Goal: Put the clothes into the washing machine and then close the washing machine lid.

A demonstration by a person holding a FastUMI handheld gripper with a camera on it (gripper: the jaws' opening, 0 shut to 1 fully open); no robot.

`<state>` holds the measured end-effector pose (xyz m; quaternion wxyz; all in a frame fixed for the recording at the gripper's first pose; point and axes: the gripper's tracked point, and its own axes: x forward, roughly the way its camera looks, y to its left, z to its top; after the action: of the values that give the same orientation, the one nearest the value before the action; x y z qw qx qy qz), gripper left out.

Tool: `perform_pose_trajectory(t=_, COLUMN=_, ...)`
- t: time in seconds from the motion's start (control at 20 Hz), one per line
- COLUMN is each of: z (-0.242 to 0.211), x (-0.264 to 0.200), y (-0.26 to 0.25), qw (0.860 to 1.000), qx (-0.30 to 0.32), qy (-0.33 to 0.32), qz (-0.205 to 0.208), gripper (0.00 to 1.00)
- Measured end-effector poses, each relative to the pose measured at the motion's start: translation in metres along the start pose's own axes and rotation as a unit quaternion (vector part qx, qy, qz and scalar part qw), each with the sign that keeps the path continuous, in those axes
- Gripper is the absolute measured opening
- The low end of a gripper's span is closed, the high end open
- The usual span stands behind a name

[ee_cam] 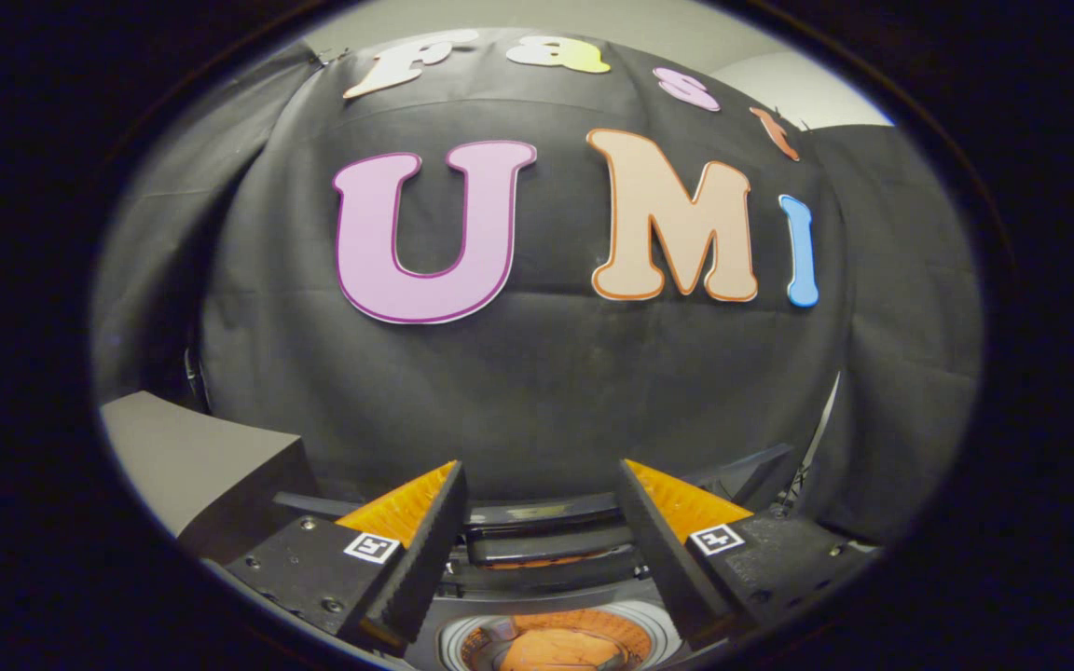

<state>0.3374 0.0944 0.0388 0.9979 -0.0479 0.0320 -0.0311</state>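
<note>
Sitting far left: grey box [192, 457]. Gripper [542, 550] hovering with fingers spread wide, gripping nothing. Showing between the fingers, near: washing machine [546, 596] with drum open, orange clothes [560, 650] lying inside. Standing upright just beyond the fingers: dark lid [546, 531].

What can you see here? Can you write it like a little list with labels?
place: booth with a black cloth wall
gripper: fingers open, nothing between them
washing machine: just ahead of and below the fingers
lid: up, standing behind the drum opening
drum: open, seen between the fingers
clothes: orange cloth lying in the drum
grey block: beside the machine, next to the left finger
step left: closing the lid, it seems
</note>
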Motion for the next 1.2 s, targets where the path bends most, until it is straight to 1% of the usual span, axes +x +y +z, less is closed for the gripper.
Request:
perform_pose_trajectory(t=0.25, z=-0.003, x=-0.01, y=-0.001, qw=1.0, qx=0.003, qy=-0.01, qz=-0.002, gripper=0.98)
perform_pose_trajectory(t=0.6, z=-0.006, x=-0.019, y=-0.003, qw=1.0, qx=0.003, qy=-0.024, qz=0.008, gripper=0.97)
perform_pose_trajectory(t=1.2, z=-0.015, x=-0.035, y=-0.004, qw=0.999, qx=0.003, qy=-0.033, qz=0.013, gripper=0.97)
